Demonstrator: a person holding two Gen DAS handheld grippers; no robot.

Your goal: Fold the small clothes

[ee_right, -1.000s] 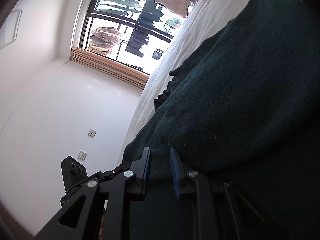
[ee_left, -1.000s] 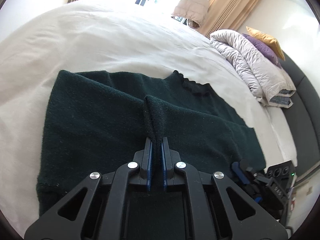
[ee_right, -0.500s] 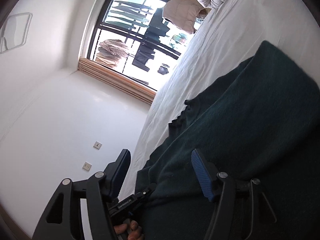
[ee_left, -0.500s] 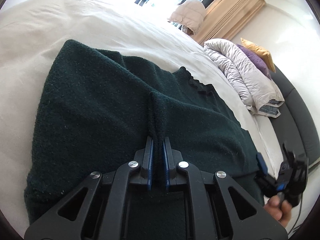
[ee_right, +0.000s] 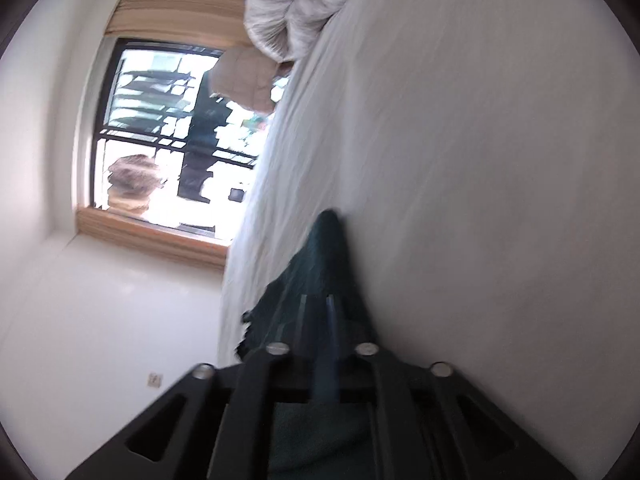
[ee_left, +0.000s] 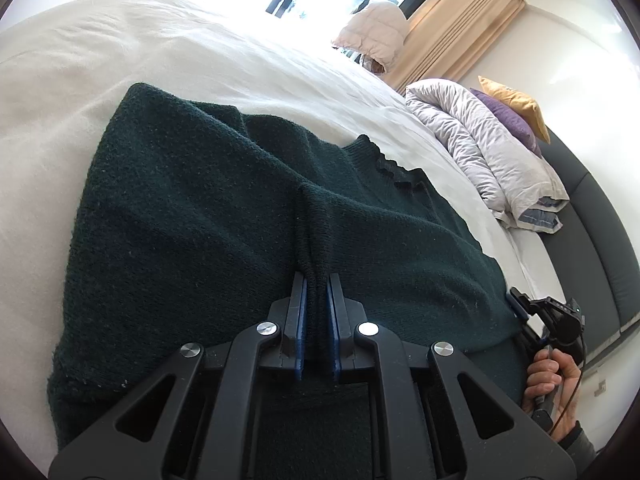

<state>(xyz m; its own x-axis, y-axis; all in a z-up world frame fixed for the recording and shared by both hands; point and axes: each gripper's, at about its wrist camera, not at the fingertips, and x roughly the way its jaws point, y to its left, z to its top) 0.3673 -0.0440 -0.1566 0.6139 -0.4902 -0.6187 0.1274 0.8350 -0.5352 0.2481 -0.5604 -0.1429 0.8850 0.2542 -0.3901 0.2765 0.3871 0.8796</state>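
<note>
A dark green knitted sweater [ee_left: 180,208] lies spread on the white bed [ee_left: 120,40], its frilled neckline toward the far right. My left gripper [ee_left: 316,280] is shut on a raised ridge of the knit near the sweater's middle. At the sweater's right edge a hand [ee_left: 548,372] holds the other gripper. In the blurred right wrist view my right gripper [ee_right: 316,300] has its jaws closing, narrow, with the sweater [ee_right: 320,248] between them, drawn up to a peak over the sheet [ee_right: 480,160].
A rolled grey duvet [ee_left: 480,140] with a purple and a yellow pillow lies at the head of the bed by a dark padded headboard [ee_left: 592,240]. A beige jacket [ee_left: 376,28] hangs by the window [ee_right: 168,140]. White wall lies beyond the bed's edge.
The left gripper sank closer to the sweater, keeping its hold. The right gripper opened wide, swung along the sweater's edge, rolled, and has narrowed again on the fabric.
</note>
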